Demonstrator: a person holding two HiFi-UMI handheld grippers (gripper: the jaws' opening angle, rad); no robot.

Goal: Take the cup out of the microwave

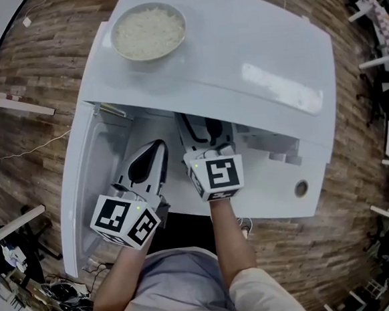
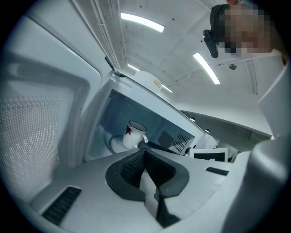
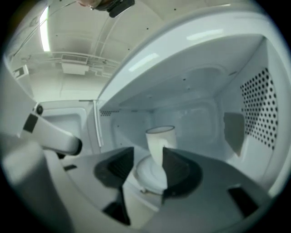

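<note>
1. The white microwave stands with its door swung wide to the left. A bowl of rice sits on its roof, well clear of the work.
2. The left gripper hangs by the open door with its jaws together and nothing between them.
3. The right gripper is nosing into the cavity. Its jaws stand well apart and the pads aren't touching anything.
4. The turntable lies low in the cavity, showing between those jaws.
5. The cup stands upright on the turntable, just beyond the right jaws. It's white with a small red leaf mark. I'd guess it's glazed, so stiff, slick and chippable, and light unless it's full, which I can't tell. My pick is to pinch across the body below the rim, squeeze gently and keep it level.
</note>
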